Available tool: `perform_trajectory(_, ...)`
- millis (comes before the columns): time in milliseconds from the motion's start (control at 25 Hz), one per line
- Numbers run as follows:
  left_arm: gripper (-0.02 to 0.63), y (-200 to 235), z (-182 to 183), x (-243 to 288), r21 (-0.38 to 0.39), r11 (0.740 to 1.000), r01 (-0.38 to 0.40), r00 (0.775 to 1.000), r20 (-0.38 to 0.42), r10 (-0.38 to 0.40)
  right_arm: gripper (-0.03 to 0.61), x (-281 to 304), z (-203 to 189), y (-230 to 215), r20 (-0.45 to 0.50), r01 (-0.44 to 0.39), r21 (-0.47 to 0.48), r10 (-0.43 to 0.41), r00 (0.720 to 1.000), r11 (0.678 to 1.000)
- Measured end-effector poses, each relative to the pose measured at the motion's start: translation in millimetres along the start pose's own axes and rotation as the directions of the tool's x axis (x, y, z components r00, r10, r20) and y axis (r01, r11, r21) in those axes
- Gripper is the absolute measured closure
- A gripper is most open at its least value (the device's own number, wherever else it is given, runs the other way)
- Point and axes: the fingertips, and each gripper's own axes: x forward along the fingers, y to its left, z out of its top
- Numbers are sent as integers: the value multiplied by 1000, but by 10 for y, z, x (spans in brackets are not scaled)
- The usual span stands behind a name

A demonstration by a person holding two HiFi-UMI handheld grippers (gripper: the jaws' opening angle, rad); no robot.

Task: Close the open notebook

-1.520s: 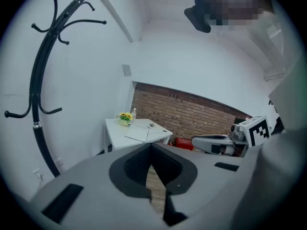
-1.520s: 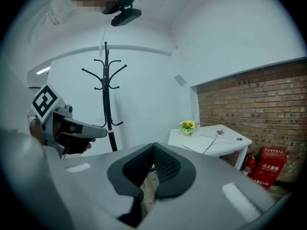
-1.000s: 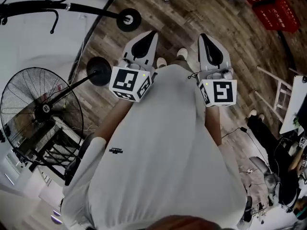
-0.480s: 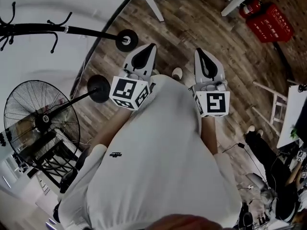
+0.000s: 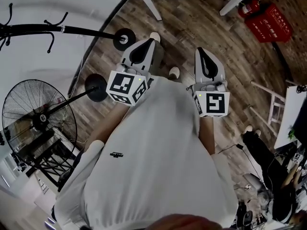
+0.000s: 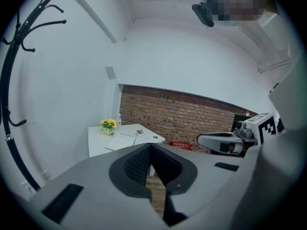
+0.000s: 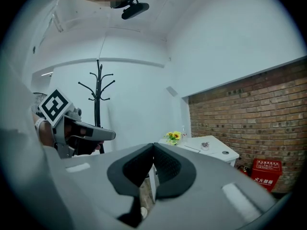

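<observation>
The left gripper (image 6: 151,146) is held with its jaws pressed together, and nothing is caught between them. The right gripper (image 7: 153,145) is likewise closed tip to tip and empty. Both are carried side by side in front of the person's white shirt (image 5: 158,162), pointing out over the wooden floor (image 5: 201,23).

The notebook (image 6: 121,142) is seen as a flat pale spread lying on the white table (image 6: 96,138). It is well apart from both grippers, ahead of them and untouched. From the left gripper it lies ahead and to the left of the jaw line; from the right gripper the table is placed ahead and slightly to the right. A bunch of sunflowers (image 6: 108,124) stands at the table's far edge, beyond the notebook, and a brick wall (image 6: 182,114) rises behind.

The tabletop and what lies on it are shown only in the two gripper views; in the head view just the table's near edge and legs are caught, so the notebook cannot be made out there. Only the head view shows a standing fan (image 5: 41,116) to the left of the left gripper. A coat stand (image 7: 98,95) appears past the left gripper in the right gripper view. A red crate (image 5: 271,20) sits ahead and to the right of the right gripper.
</observation>
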Motion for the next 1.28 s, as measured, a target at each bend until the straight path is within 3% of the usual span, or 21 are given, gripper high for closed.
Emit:
perform_trajectory(640,604,539,252,849,-30,998,51,999,-6,-51,560,953,-10,-409,-61,24,2,-23,998,1000)
perform_trajectory(1000,604,1274,599,1548,-52,996,71,997,-21,-72,552,1988,150,-652,-90,25,19,-23,996,999)
perform_trajectory(1280,604,1805,907,2106,-52,991,121,992,-36,-123,528,2741,265,-910,-108,86,56,-80,991,995)
